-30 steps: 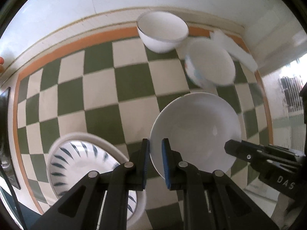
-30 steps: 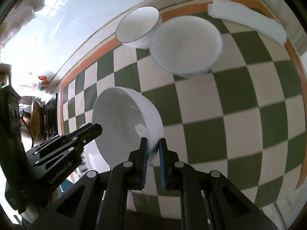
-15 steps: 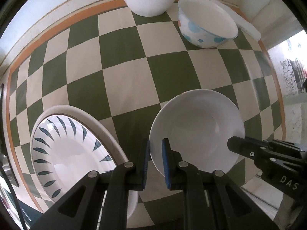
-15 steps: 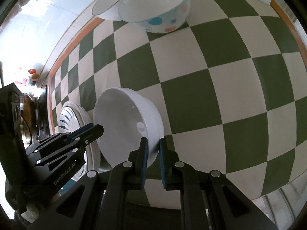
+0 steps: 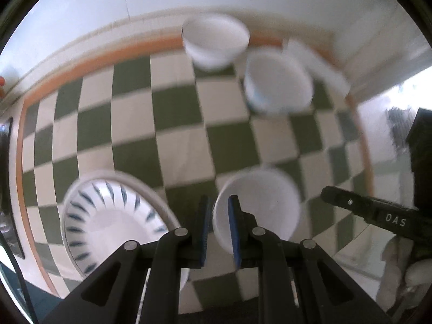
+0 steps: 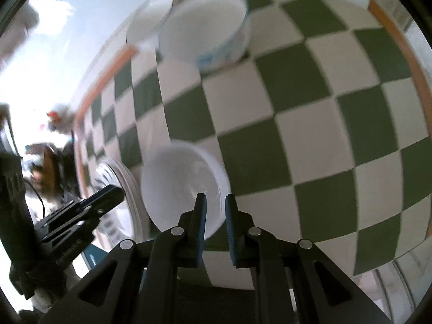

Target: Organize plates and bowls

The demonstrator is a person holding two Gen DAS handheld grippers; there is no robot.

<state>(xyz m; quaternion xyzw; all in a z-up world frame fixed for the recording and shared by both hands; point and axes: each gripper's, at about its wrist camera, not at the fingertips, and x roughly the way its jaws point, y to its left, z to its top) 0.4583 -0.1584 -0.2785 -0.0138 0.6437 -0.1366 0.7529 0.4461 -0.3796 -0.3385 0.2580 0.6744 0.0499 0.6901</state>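
White bowl: the plain white bowl (image 5: 259, 208) sits on the checked cloth (image 5: 172, 140), just right of the striped plate (image 5: 108, 221). Half a second ago it looked bigger and nearer in both views.

Left gripper: the left gripper (image 5: 218, 225) is opening now. The bowl's left rim is between the blue pads (image 5: 234, 226), but a gap shows on each side, so the grip is let go.

Right gripper: the right gripper (image 6: 215, 222) is opening too. The opposite rim is between its fingers and I see no pad pressing on it.

What changed: a second ago both grippers were clamped on this bowl. Now both release it and draw back a little.

Meaning for the task: I judge the bowl is put down here, beside the plate, not stacked with the other bowls.

Other bowls: a plain bowl (image 5: 216, 40) and a bowl with blue marks (image 5: 278, 83) stand close together at the far edge of the cloth, well apart from the white bowl.

Hard to see: both views are blurred by motion. Whether the bowl rests fully flat on the cloth is probable, not sure. The plate is cut off by the left gripper's body.
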